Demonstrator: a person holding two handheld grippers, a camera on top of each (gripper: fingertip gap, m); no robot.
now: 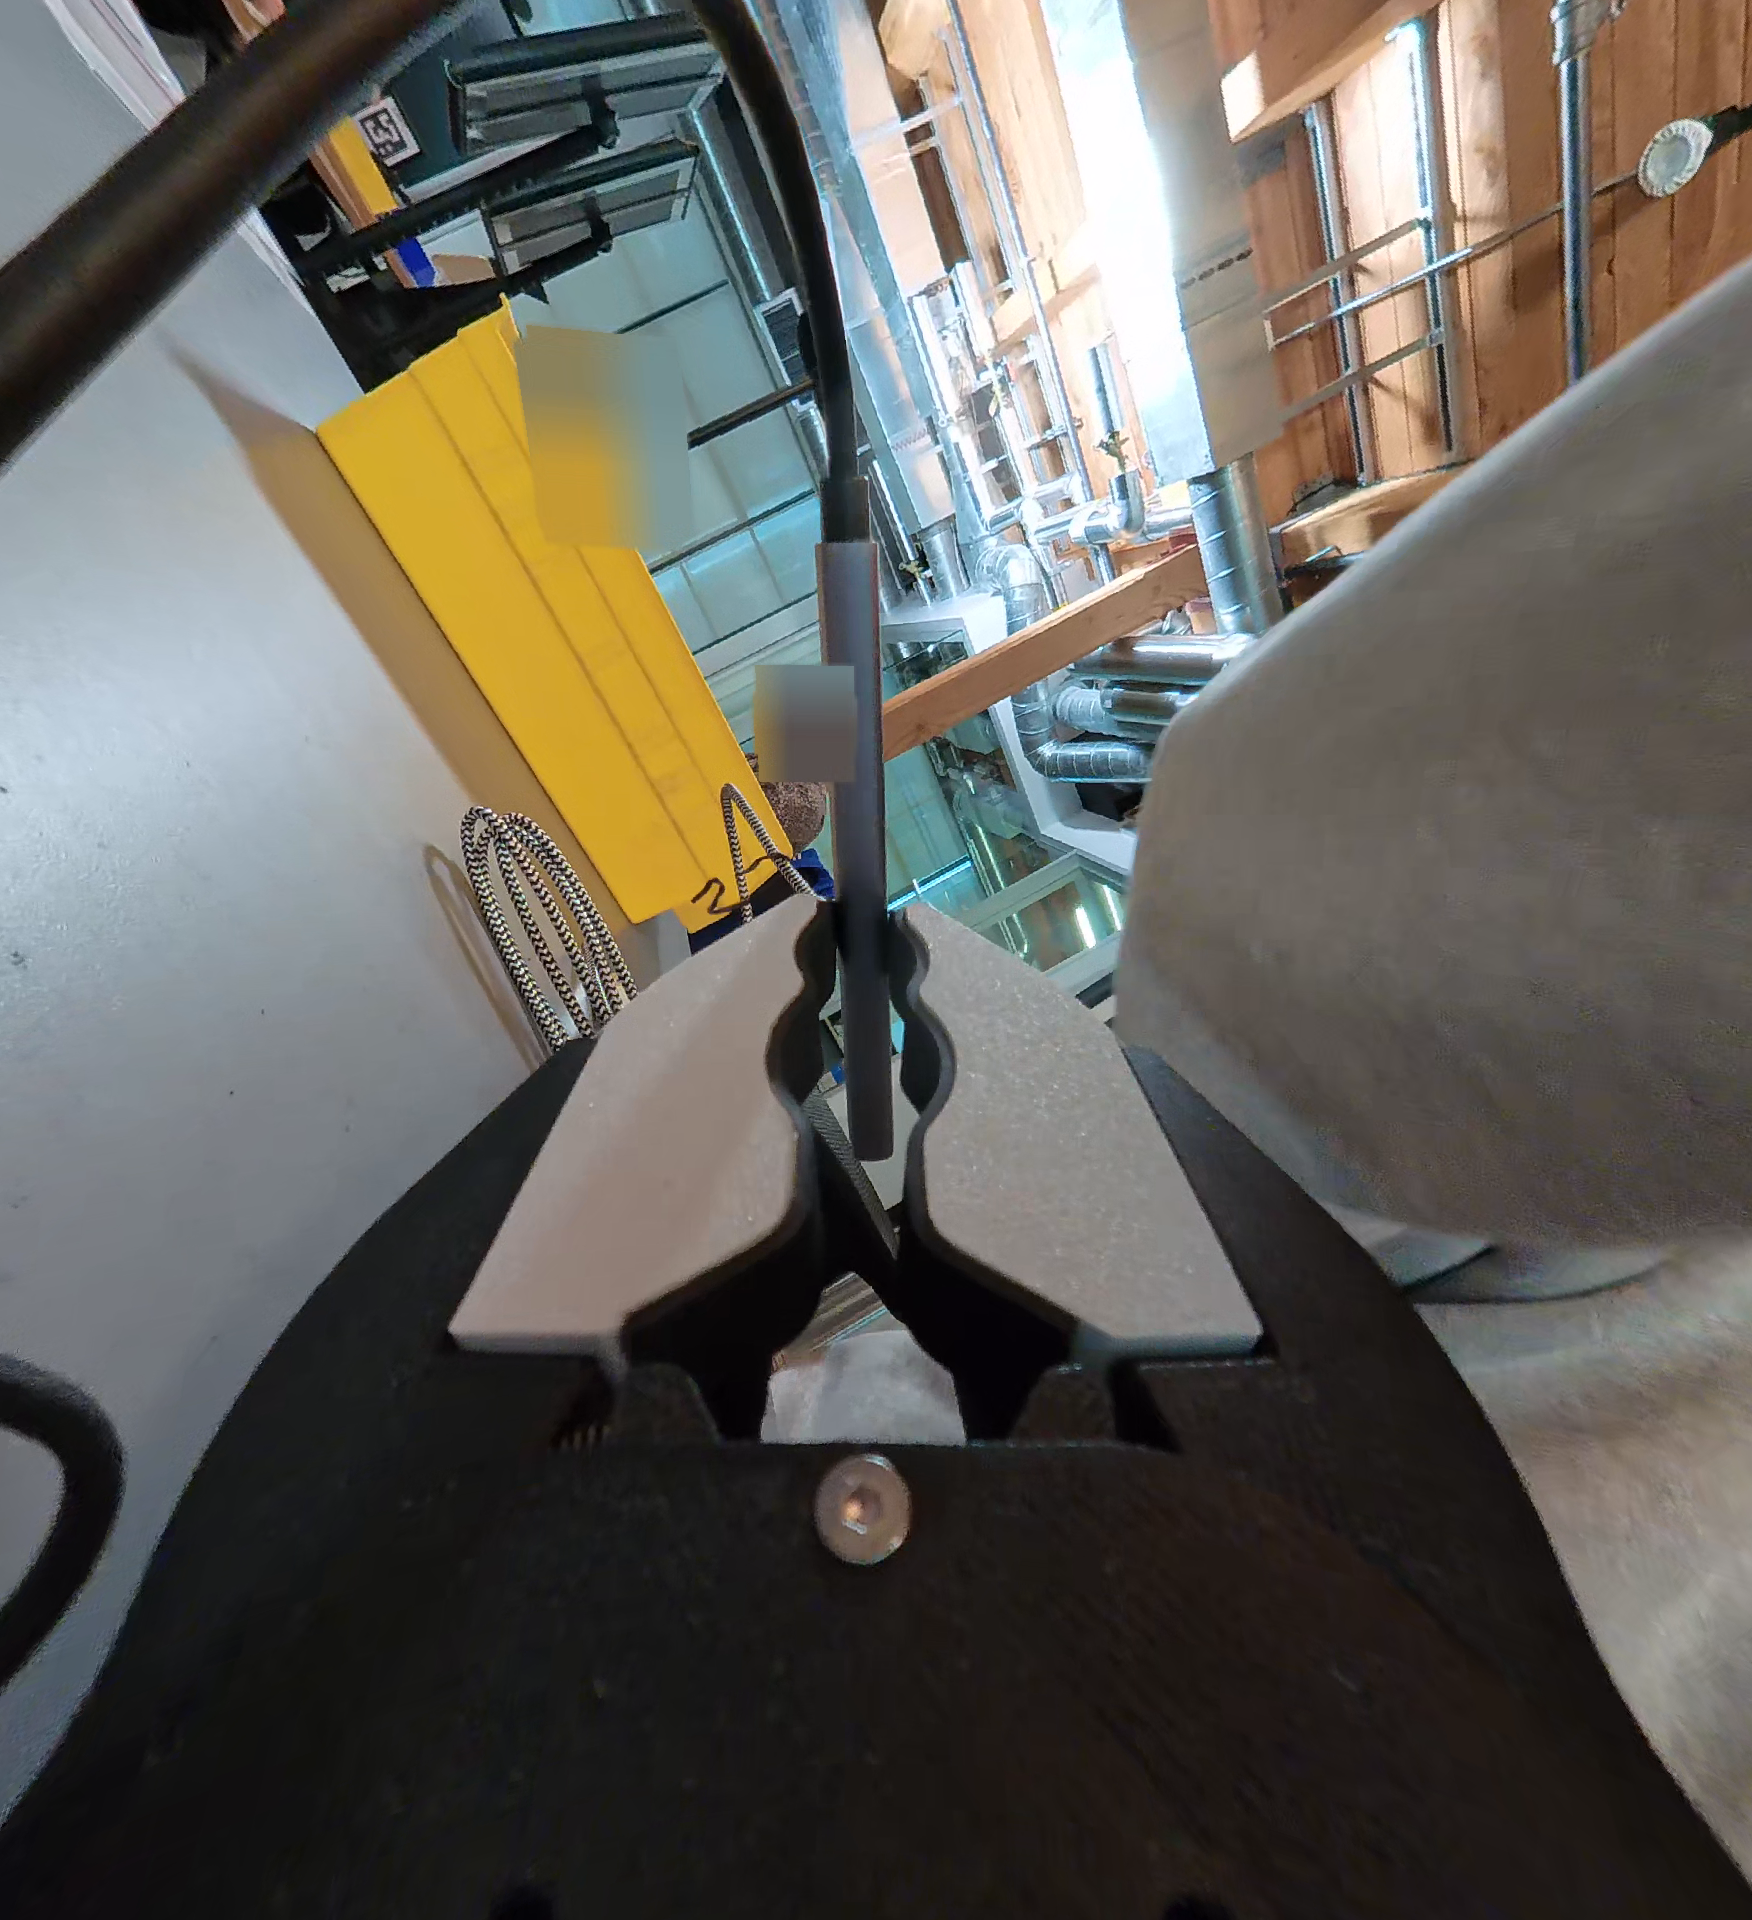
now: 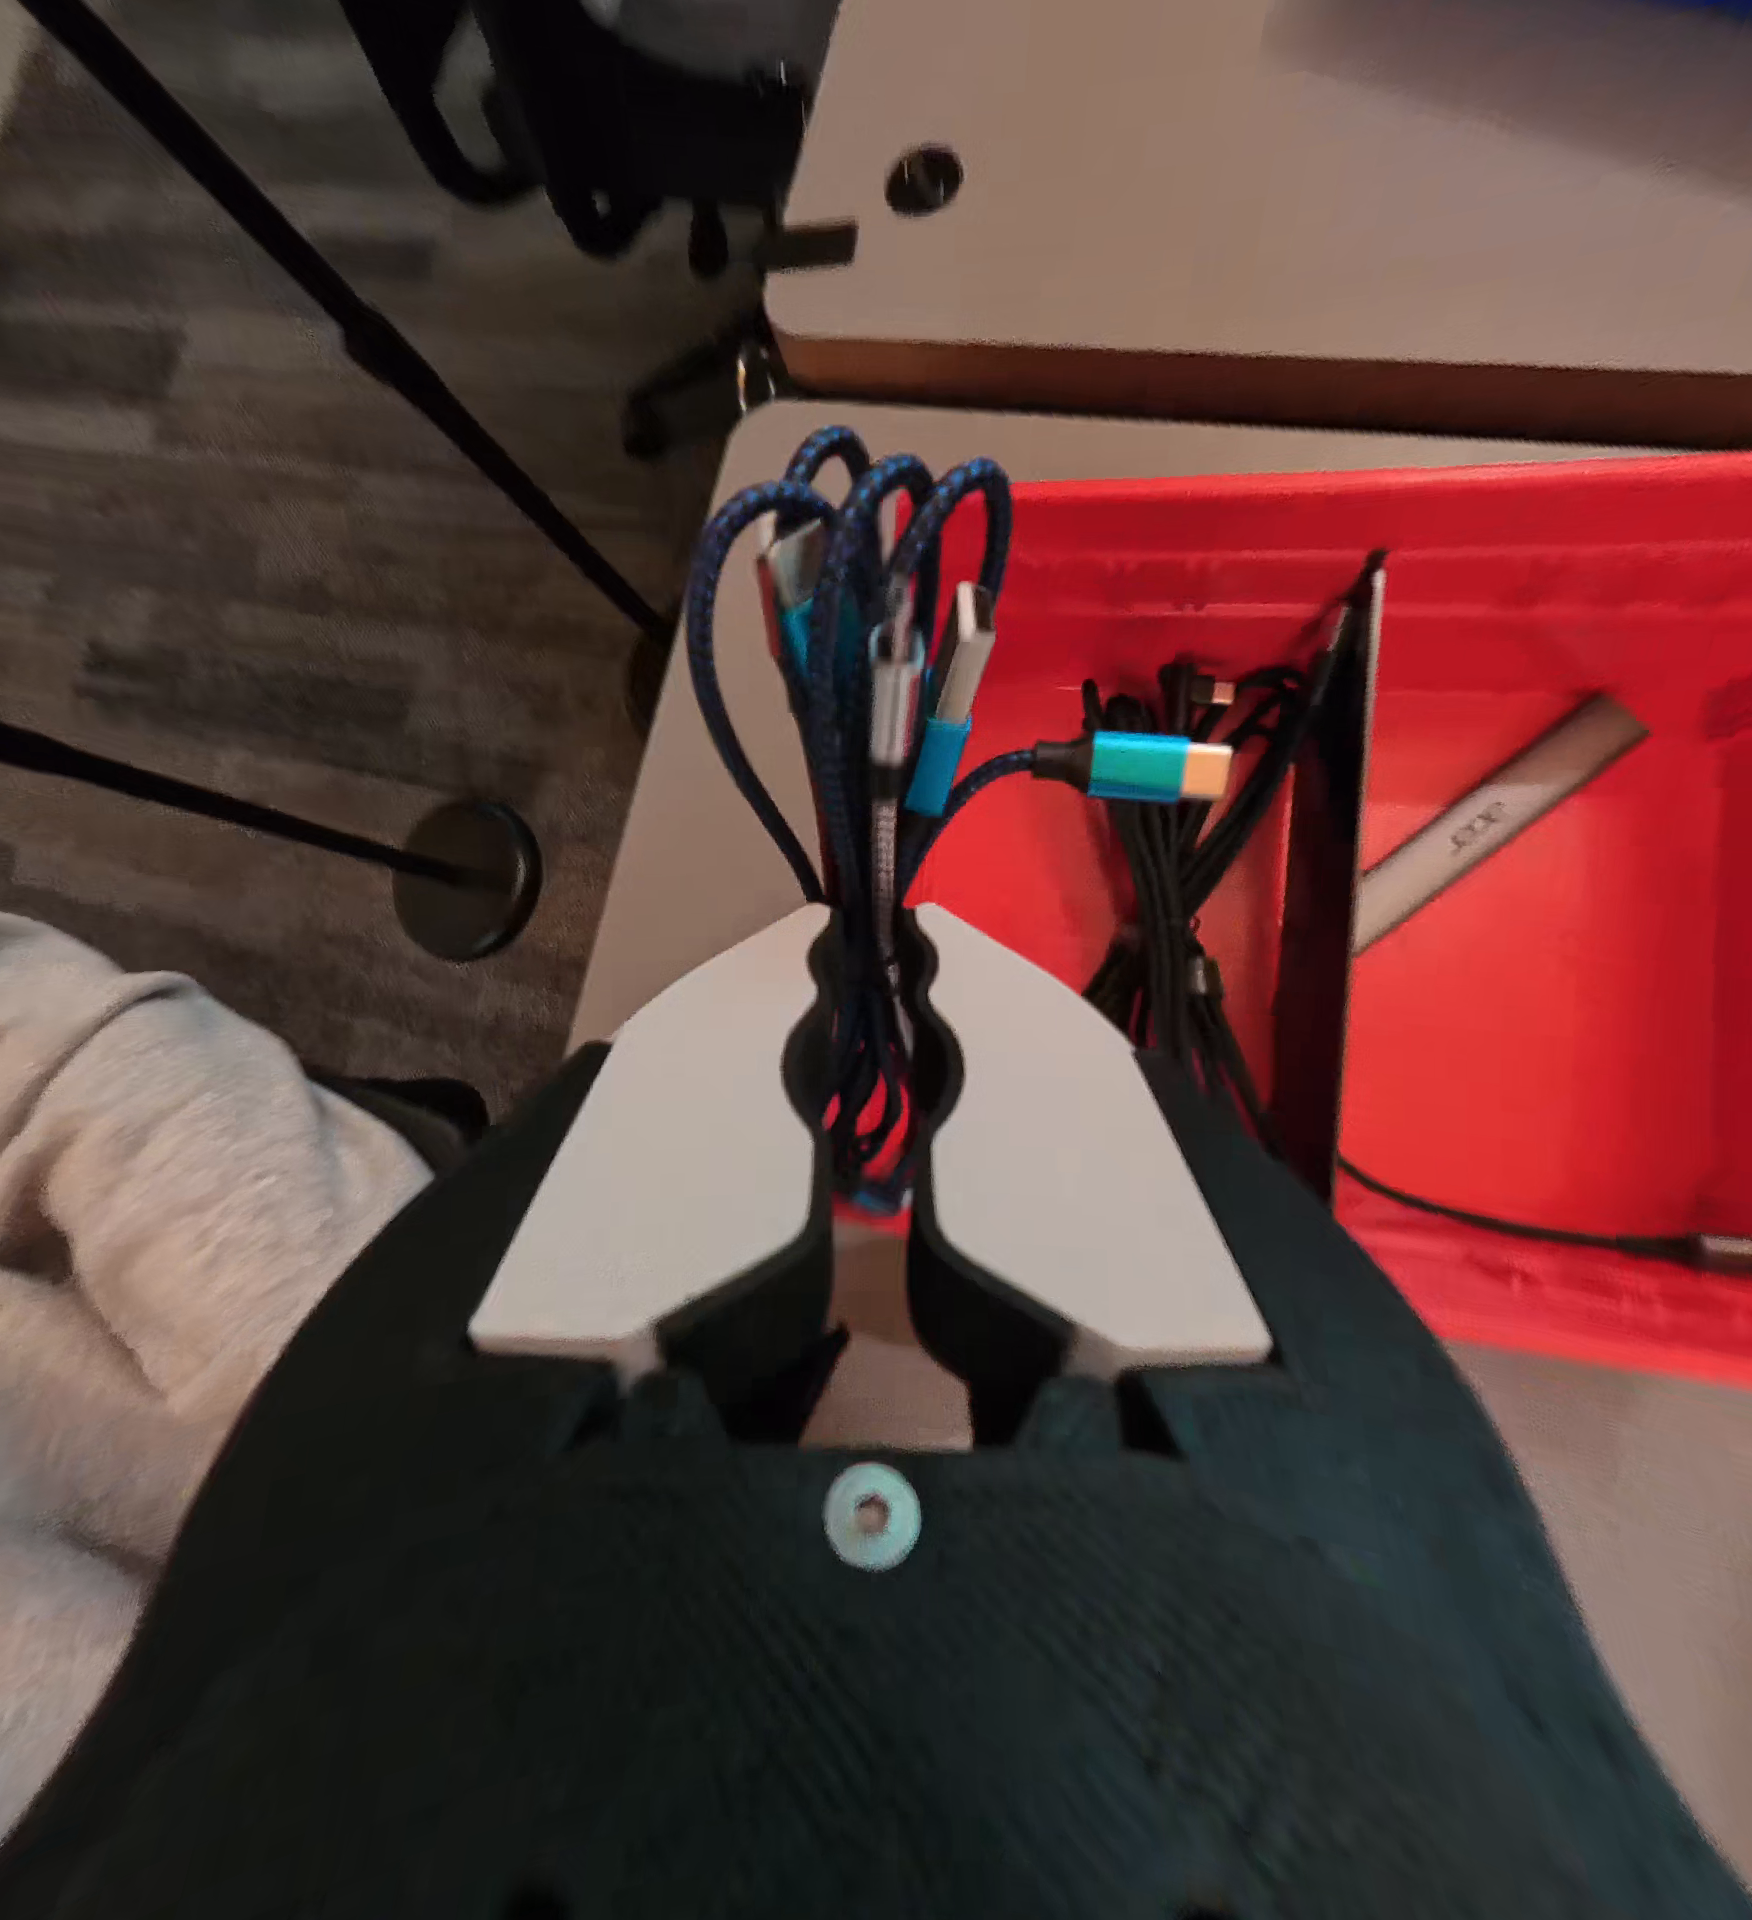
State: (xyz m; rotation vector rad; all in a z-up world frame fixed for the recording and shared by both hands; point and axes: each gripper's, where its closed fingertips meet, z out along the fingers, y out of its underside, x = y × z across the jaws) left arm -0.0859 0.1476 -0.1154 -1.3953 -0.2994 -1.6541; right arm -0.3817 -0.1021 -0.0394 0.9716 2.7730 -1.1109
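the left gripper [image 1: 859, 935] has its jaws drawn close and clamped on a slim grey hub [image 1: 856, 831], a flat bar that stands upright between the wavy black pads, its lower end reaching down into the gap. a black cable [image 1: 818, 312] rises from the top of the bar and curves away up and to the left. a small patch on the bar is blurred over. behind it stand a yellow bin [image 1: 539, 623] against a pale wall, and a black-and-white braided cord [image 1: 539, 935] hanging just left of the left finger. a grey sleeve [image 1: 1474, 831] fills the right side.

the right gripper [image 2: 872, 925] is likewise closed tight, pinching a bundle of blue braided cables [image 2: 851, 665] whose loops and several plugs, some with teal collars, fan out above the fingertips. one teal plug [image 2: 1152, 767] sticks out to the right, over a red bin [image 2: 1578, 1039] on the table [image 2: 1267, 260]. a divider [image 2: 1319, 883] splits the bin: the near compartment holds a black cable bundle [image 2: 1173, 883], the far one a grey stick-shaped device [image 2: 1506, 821] lying aslant. that device bears a small light marking; the view is smeared, so it may be a brand mark.
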